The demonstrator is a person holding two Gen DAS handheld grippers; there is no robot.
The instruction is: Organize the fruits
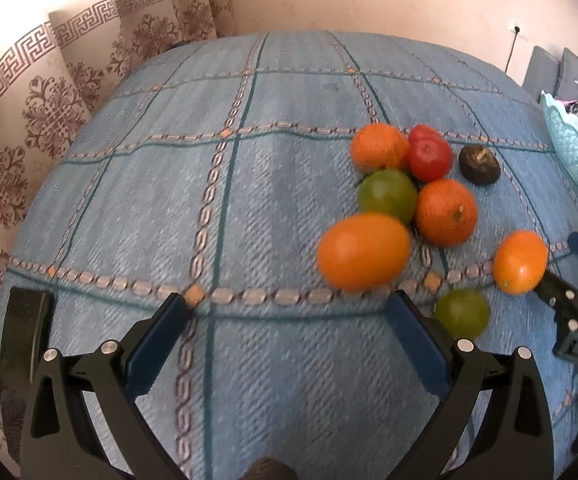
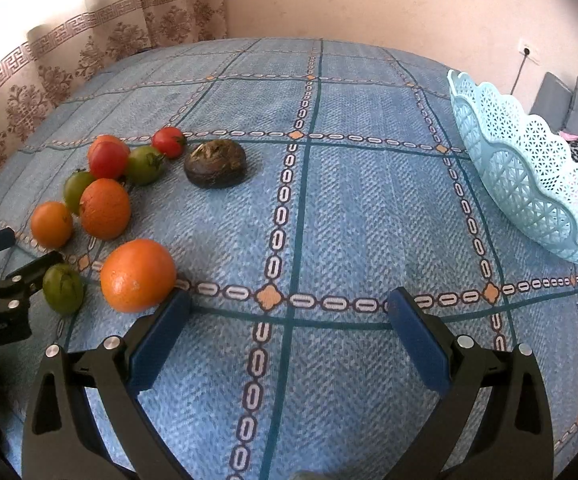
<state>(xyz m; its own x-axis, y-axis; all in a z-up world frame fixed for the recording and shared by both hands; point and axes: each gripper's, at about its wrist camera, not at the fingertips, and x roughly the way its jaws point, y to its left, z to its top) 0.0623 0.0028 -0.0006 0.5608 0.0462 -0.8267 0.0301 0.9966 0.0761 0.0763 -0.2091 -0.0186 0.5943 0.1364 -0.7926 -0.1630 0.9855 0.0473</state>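
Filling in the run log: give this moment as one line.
left tool open | right tool open | loose fruits on blue checked cloth | light blue lattice plastic basket holds nothing visible

Blue checked cloth, pale-blue lattice basket, orange, green, red fruits, blue-padded tongs

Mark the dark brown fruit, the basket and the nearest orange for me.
dark brown fruit [image 2: 215,164]: right wrist view, middle of its top side.
basket [image 2: 529,184]: right wrist view, on its lattice wall.
nearest orange [image 2: 137,275]: right wrist view, centre of its peel.
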